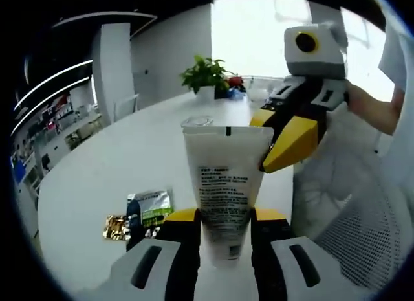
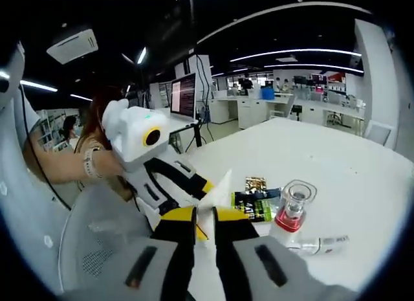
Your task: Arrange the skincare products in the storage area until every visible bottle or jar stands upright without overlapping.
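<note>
Left gripper view: left claw (image 1: 223, 233) clenched on a white tube (image 1: 224, 184) at lower centre, tube standing up between the jaws; right claw (image 1: 284, 142) at upper right pinches the tube's top corner. Right gripper view: that claw is closed on the tube's thin edge (image 2: 217, 188) at centre. A clear red-banded bottle (image 2: 294, 207), green sachet (image 2: 255, 207) and gold sachet (image 2: 256, 184) sit on the white worktop (image 2: 336, 165), right of centre.

My left tongs (image 1: 223, 233) are closed on a white tube (image 1: 226, 184), holding it upright between the jaws. My right tongs (image 2: 204, 224) pinch the tube's flat top edge, jaws nearly together. In the left gripper view they reach in from the right, with my forearm (image 1: 375, 110) behind them.
</note>
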`<state>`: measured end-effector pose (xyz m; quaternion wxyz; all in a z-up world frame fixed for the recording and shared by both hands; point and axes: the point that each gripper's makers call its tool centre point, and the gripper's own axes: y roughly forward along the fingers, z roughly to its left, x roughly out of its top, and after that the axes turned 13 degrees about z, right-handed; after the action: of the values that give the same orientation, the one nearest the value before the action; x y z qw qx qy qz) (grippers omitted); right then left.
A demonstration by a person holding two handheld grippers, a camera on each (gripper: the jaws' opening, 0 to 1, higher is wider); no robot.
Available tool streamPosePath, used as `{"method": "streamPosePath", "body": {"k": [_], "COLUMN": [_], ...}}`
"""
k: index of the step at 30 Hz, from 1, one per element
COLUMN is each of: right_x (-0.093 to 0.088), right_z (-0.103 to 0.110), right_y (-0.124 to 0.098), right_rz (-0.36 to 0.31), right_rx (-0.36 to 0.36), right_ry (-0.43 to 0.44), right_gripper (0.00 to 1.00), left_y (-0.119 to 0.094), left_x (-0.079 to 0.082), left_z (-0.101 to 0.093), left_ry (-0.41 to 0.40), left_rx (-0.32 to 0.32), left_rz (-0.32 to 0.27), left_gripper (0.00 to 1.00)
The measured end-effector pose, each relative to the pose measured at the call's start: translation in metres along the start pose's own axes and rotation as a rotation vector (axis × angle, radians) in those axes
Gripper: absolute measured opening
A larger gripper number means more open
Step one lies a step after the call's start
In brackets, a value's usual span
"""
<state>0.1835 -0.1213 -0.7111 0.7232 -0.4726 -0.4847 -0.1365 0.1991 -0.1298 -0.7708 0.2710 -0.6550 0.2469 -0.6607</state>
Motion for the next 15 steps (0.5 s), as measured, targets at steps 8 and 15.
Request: {"method": "streamPosePath", "body": {"k": [8,15], "right_x": [-0.003,-0.004], "right_z": [-0.003,0.001], "right_y": [0.004,0.010], "right_rz": [0.018,0.029], "right_rx": [-0.012,-0.005], "right_ry": [-0.011,-0.024], "right_gripper": [0.11,0.14], "left_y": [0.004,0.002], "left_x": [-0.001,-0.005], "left_z": [0.002,0.004], "left_ry": [-0.007,-0.029], "left_rx": [-0.008,-0.023], "left_rz": [0.007,-0.004], "left_gripper": [0.26,0.27]}}
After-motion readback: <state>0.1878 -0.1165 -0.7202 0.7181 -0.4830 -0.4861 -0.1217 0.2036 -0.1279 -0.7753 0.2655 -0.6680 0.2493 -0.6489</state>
